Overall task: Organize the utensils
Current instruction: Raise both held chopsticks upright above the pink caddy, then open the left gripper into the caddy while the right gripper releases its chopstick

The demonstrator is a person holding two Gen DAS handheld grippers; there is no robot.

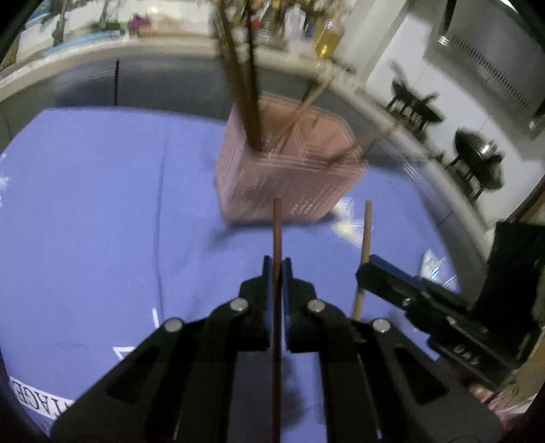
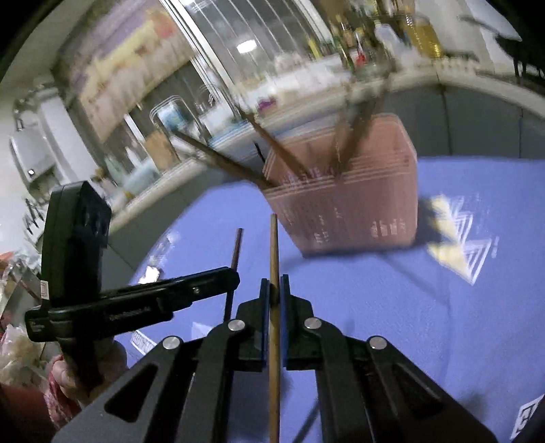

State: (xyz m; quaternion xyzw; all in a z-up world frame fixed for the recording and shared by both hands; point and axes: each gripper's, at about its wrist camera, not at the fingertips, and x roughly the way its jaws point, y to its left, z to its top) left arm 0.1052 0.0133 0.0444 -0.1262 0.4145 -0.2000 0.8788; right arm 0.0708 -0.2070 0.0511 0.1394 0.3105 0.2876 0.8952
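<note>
A pink slotted utensil holder [image 1: 289,170] stands on the blue cloth [image 1: 102,204] with several dark chopsticks [image 1: 245,85] leaning out of it. My left gripper [image 1: 277,269] is shut on a dark brown chopstick [image 1: 277,238] that points toward the holder, short of it. My right gripper [image 2: 275,286] is shut on a light wooden chopstick [image 2: 273,248], also short of the holder [image 2: 351,204]. In the left wrist view the right gripper [image 1: 366,269] shows at the right, with the light chopstick [image 1: 366,231]. In the right wrist view the left gripper [image 2: 231,276] shows at the left, with the dark chopstick [image 2: 236,248].
The blue cloth [image 2: 408,323] carries white triangle prints [image 2: 460,238]. A grey counter edge [image 1: 85,78] curves behind the cloth. Bottles and clutter [image 2: 374,30] stand on the counter behind the holder. Dark stands with a pot [image 1: 477,160] are at the far right.
</note>
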